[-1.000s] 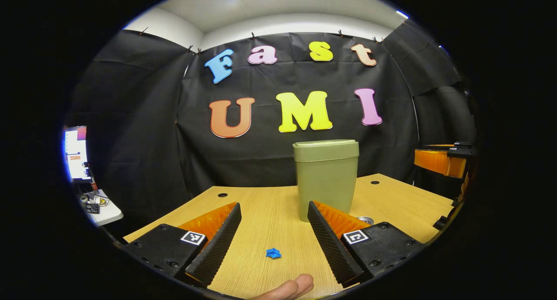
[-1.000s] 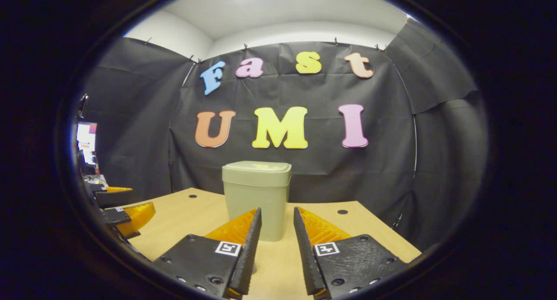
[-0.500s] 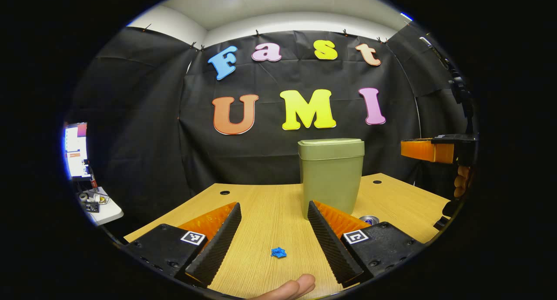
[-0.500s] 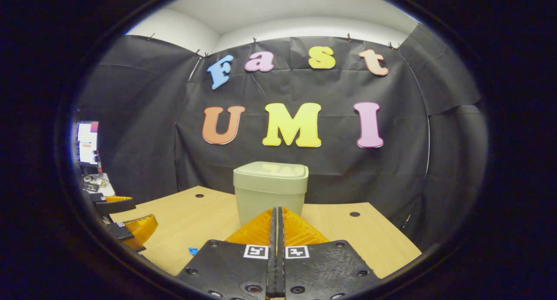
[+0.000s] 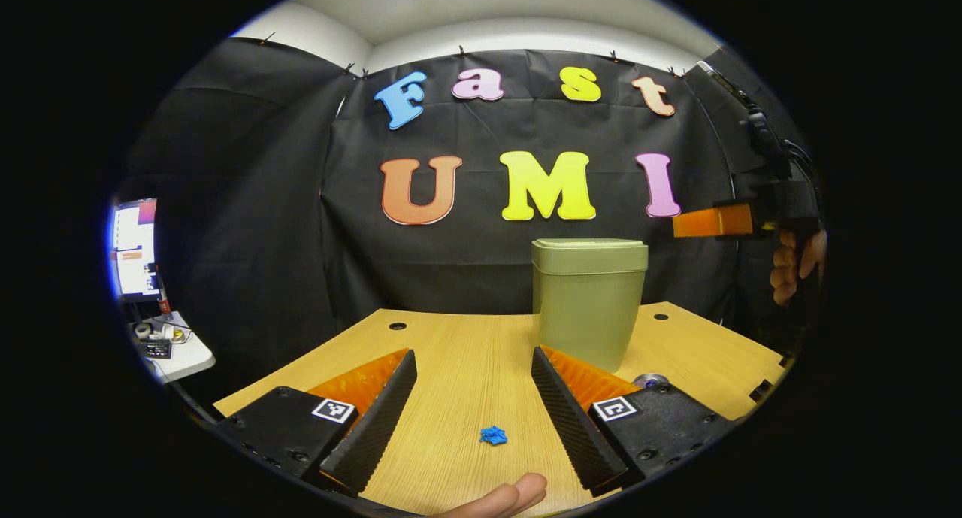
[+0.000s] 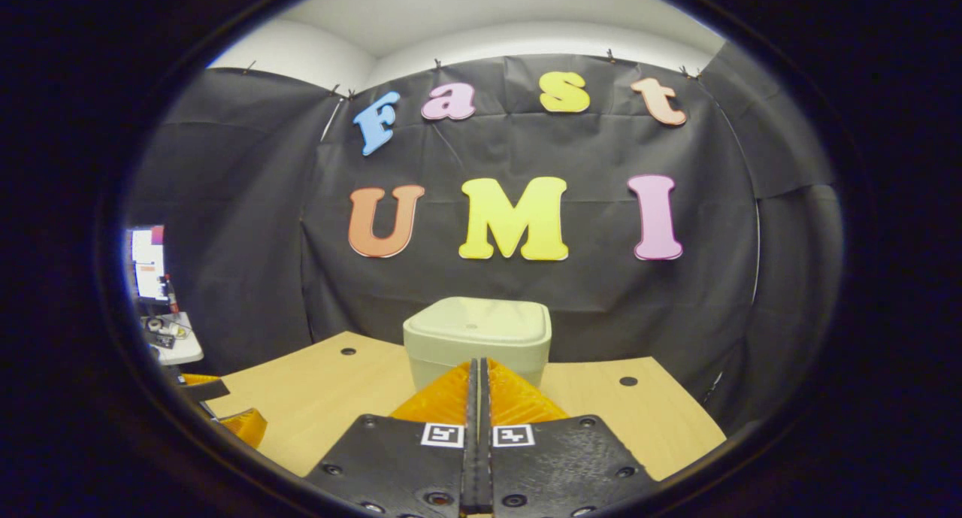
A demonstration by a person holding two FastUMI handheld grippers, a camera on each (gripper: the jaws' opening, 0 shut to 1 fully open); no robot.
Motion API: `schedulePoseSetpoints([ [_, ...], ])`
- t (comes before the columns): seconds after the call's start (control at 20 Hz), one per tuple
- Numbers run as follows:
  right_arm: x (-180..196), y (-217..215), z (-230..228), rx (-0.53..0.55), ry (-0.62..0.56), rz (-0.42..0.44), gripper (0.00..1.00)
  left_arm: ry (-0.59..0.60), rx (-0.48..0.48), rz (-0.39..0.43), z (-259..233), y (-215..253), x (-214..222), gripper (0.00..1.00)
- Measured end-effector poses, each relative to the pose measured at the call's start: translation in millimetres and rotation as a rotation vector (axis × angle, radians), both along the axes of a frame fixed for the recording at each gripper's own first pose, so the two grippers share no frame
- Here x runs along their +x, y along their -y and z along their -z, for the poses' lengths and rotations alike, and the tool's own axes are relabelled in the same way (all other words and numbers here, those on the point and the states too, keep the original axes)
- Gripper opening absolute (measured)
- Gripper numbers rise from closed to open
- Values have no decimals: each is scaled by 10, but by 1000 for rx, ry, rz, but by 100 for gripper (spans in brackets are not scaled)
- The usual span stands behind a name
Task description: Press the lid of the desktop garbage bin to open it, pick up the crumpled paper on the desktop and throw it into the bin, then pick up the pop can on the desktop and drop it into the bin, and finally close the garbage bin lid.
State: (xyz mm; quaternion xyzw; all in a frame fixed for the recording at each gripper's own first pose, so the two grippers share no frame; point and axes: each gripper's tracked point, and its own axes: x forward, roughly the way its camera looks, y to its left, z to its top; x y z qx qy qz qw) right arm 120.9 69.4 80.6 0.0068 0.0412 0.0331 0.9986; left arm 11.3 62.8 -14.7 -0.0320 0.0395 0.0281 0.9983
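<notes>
Wooden desk (image 5: 458,352) carries closed bin (image 5: 588,301), crumpled paper (image 5: 493,434), can (image 5: 651,380).

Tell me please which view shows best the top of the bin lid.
The right gripper view: it looks down onto the closed bin lid, showing its whole top face. The left gripper view sees the lid side-on, mostly its front edge.

So the bin (image 5: 588,301) sits on the desk (image 5: 466,360) toward the back, right in front of the booth wall, lid (image 6: 479,321) down on top. In the left gripper view the crumpled paper (image 5: 493,434) lies on the desk nearer the camera, between the left gripper (image 5: 473,398) fingers — well apart from the bin. The pop can (image 5: 651,381) is just right of the bin's base, partly hidden behind the gripper's right-hand finger. Off to the left of the desk there's a small side table (image 5: 176,356) with a monitor (image 5: 134,247) behind it. The right gripper (image 6: 478,398) points at the bin from in front — higher than the lid.
</notes>
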Motion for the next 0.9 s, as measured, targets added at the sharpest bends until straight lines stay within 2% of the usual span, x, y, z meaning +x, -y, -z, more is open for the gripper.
schedulePoseSetpoints([
  [0.2, 362, -59, -130, -32, -6, -4, 0, -19, -22, -22, 56, -145, 41, 99],
  [0.25, 491, -76, -96, -38, -30, 1, 3, -24, -30, -21, 56, -163, 54, 99],
  [0.3, 605, -85, -81, -32, -46, 0, 0, -25, -35, -19, 57, -178, 62, 99],
  [0.45, 952, -145, -2, 16, -119, 0, 0, -21, -42, -38, 36, -283, 74, 99],
  [0.65, 1340, -231, 98, 23, -211, 4, 0, -16, -62, -47, 21, -385, 75, 99],
  [0.9, 1575, -324, 208, 42, -268, 18, 0, -11, -76, -59, 0, -451, 88, 99],
])
